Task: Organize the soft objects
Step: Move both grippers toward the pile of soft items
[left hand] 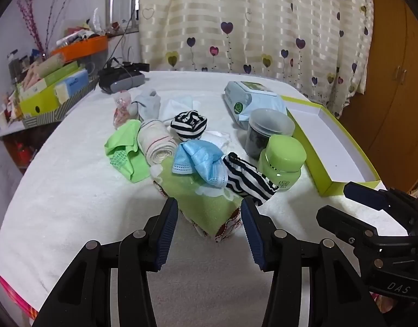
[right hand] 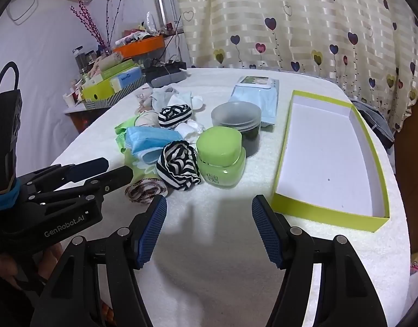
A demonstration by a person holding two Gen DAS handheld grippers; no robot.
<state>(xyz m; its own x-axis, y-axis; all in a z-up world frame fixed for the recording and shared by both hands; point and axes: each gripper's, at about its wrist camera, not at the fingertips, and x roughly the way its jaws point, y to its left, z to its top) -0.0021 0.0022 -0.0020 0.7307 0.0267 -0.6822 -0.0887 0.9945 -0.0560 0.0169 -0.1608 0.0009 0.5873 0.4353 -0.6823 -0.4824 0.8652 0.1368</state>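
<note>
Bare white bench point(right hand: 209, 245) lies open in front of the right claw point(right hand: 209, 229), whose jaws stand apart over nothing. To its right the shallow green box point(right hand: 326, 212) offers a clear white floor behind a low wall. Ahead, the green jar point(right hand: 221, 155) and the dark lidded jar point(right hand: 238, 120) stand touching, blocking the way to the wipes pack point(right hand: 256, 95). The soft pile crowds the left claw point(left hand: 210, 223), its jaws flanking the green cloth point(left hand: 206, 204).
</note>
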